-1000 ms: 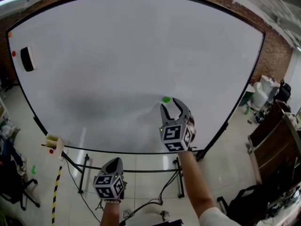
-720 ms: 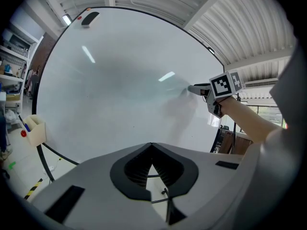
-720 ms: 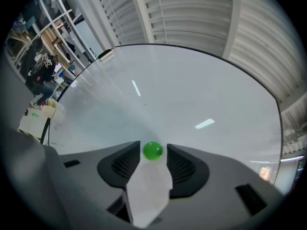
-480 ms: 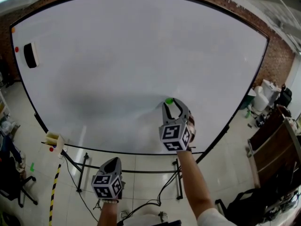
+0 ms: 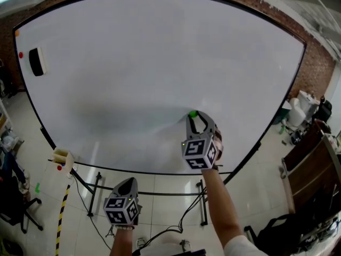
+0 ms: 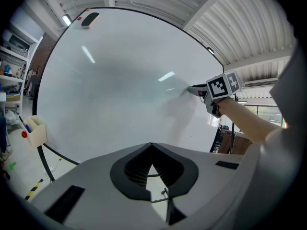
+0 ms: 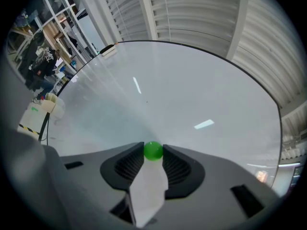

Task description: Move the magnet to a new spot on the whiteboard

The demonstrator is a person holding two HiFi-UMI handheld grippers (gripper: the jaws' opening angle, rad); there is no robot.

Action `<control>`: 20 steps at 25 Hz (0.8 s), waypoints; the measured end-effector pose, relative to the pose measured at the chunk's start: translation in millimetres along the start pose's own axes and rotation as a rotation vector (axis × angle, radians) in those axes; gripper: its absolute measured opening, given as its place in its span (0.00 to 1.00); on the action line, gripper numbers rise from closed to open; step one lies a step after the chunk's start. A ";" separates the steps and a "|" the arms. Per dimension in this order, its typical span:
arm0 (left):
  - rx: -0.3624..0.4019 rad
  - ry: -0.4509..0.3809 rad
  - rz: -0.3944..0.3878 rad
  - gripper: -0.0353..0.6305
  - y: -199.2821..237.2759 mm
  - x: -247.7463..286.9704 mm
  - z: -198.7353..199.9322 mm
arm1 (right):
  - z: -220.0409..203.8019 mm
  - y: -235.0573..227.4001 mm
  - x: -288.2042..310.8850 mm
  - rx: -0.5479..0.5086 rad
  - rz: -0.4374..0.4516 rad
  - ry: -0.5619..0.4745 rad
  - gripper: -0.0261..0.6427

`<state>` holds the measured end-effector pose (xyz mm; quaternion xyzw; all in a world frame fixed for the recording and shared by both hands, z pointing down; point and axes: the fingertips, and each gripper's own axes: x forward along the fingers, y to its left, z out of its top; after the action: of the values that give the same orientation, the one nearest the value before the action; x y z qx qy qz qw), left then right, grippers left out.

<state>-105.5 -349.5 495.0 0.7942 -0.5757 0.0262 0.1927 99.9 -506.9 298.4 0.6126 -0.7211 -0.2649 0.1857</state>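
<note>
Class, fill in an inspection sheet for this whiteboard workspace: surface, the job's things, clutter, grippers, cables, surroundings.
Surface: whiteboard, white, with a grey smudge in its lower middle.
Job's things: green magnet on the board, low and right of centre.
Clutter: black eraser and a red magnet at the board's upper left.
Grippers: right gripper at the board, jaws closing, pads touching both sides of the green magnet; left gripper held low, jaws together, nothing between them.
Cables: black cable on the floor under the board's stand.
Surroundings: brick wall, tiled floor, wooden furniture at the right.
</note>
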 end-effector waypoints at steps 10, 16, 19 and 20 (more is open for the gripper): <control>0.012 0.002 -0.021 0.05 -13.8 -1.5 -0.7 | 7.4 -15.6 -79.4 0.375 0.186 -0.120 0.24; 0.021 -0.001 -0.041 0.05 -31.7 5.3 2.6 | -46.0 -15.7 -140.1 0.532 0.216 -0.077 0.24; 0.032 -0.010 -0.060 0.05 -43.1 9.2 7.1 | -87.5 1.7 -165.0 0.604 0.211 -0.006 0.24; 0.035 -0.009 -0.066 0.05 -46.0 9.1 6.9 | -102.5 10.2 -172.4 0.628 0.208 0.021 0.24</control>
<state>-61.2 -348.0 478.3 0.8160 -0.5496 0.0264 0.1768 183.8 -352.4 395.4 0.5658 -0.8243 -0.0029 0.0213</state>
